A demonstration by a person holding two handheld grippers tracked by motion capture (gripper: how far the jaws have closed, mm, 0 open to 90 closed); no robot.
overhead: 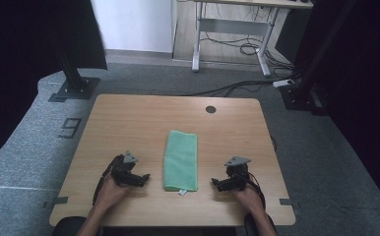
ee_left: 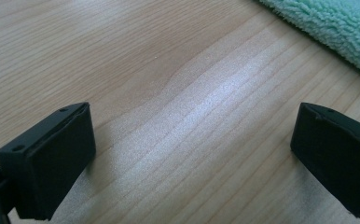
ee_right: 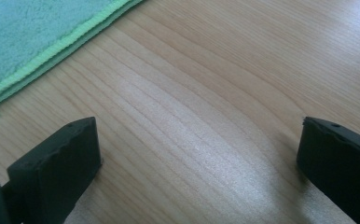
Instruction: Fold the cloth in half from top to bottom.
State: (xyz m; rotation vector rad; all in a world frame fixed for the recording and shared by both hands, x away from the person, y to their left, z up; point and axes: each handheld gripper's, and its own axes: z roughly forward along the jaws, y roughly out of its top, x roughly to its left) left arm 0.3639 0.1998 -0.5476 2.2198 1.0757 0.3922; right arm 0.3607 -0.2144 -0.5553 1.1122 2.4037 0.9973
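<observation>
Folded green towel (overhead: 180, 160) on table (overhead: 129, 123). Left gripper (overhead: 138, 178) and right gripper (overhead: 221, 184) flank it, jaws wide, empty. Looks like pre-grasp; next, close in on towel's edges.

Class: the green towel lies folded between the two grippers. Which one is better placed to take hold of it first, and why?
Neither clearly. The left gripper and right gripper flank the towel about equally, both open and empty. The right faces its layered, stitched edge, so perhaps right.
</observation>
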